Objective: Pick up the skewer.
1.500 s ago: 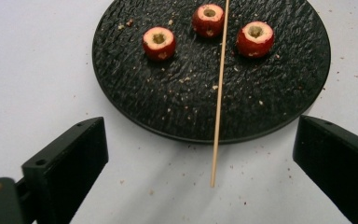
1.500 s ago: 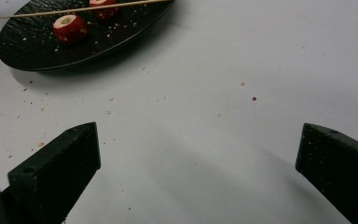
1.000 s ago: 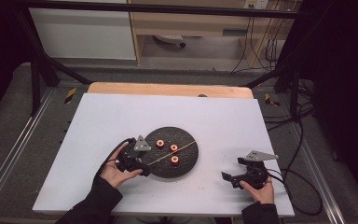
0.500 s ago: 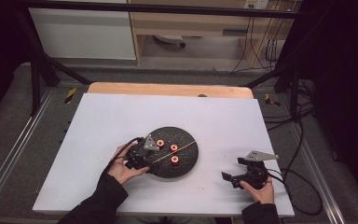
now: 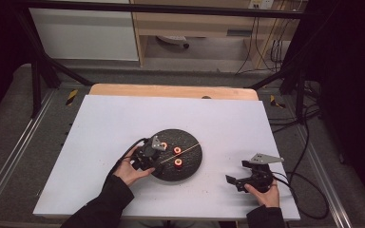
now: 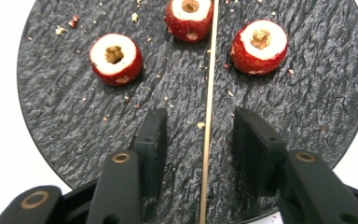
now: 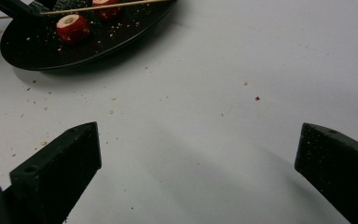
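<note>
A round black slate plate [image 5: 194, 164] [image 6: 307, 93] carries three red cored fruit pieces [image 6: 115, 58] [image 6: 189, 17] [image 6: 259, 45] and a thin wooden skewer [image 6: 209, 93] [image 5: 190, 148] lying across it. My left gripper [image 5: 156, 156] [image 6: 200, 116] reaches over the plate's left rim. Its jaws straddle the skewer's near end and have just been closing. A gap remains on each side, so the pads do not press on the stick. My right gripper [image 5: 237, 173] [image 7: 200, 140] rests on the white table to the plate's right, open wide with nothing between its jaws.
The white table top [image 5: 123, 123] bears scattered crumbs around the plate [image 7: 37, 51]. A wooden strip [image 5: 171, 90] runs along the far edge. Black frame bars [image 5: 43, 71] and cables [image 5: 309, 142] stand beside the table.
My left gripper has shifted right, further over the plate's rim, and its jaws have narrowed around the skewer. The right gripper has stayed where it was.
</note>
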The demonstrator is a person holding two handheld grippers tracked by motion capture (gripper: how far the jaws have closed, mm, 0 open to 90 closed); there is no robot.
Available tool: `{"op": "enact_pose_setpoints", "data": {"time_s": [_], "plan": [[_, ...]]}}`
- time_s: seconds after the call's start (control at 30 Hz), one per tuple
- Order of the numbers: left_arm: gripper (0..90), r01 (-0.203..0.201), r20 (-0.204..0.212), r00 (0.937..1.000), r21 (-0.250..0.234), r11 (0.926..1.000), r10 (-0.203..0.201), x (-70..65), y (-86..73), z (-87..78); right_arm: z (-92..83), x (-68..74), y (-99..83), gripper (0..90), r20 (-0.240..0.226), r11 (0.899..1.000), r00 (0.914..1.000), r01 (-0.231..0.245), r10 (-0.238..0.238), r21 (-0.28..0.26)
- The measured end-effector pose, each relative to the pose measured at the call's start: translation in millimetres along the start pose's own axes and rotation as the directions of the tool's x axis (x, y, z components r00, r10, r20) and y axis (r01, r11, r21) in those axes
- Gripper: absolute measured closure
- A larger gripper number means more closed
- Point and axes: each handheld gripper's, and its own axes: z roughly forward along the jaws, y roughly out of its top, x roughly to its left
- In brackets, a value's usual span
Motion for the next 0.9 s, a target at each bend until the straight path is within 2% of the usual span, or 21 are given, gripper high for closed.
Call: {"op": "enact_pose_setpoints", "data": {"time_s": [0.23,0.27,0.5,0.9], "plan": [[65.7,-0.016,0.005,0.9999,0.030,0.9994,0.016,-1.4,2.1,0.6,0.0,0.0,0.1,1.1,-0.001,1.000,1.0000,-0.002,0.002,-0.001],[69.3,-0.018,0.006,0.9998,0.031,0.9994,0.018,-1.8,2.5,0.4,0.0,0.0,0.0,1.1,-0.001,1.000,1.0000,-0.001,0.001,-0.001],[75.3,-0.030,0.007,0.9995,0.061,0.9977,0.030,-3.4,6.0,2.7,0.0,0.0,0.1,1.1,-0.003,1.000,1.0000,-0.001,0.001,0.000],[85.8,-0.044,0.004,0.9990,0.084,0.9955,0.044,-3.8,7.3,3.9,-0.1,-0.1,0.1,1.1,-0.005,1.000,1.0000,-0.001,0.001,0.004]]}}
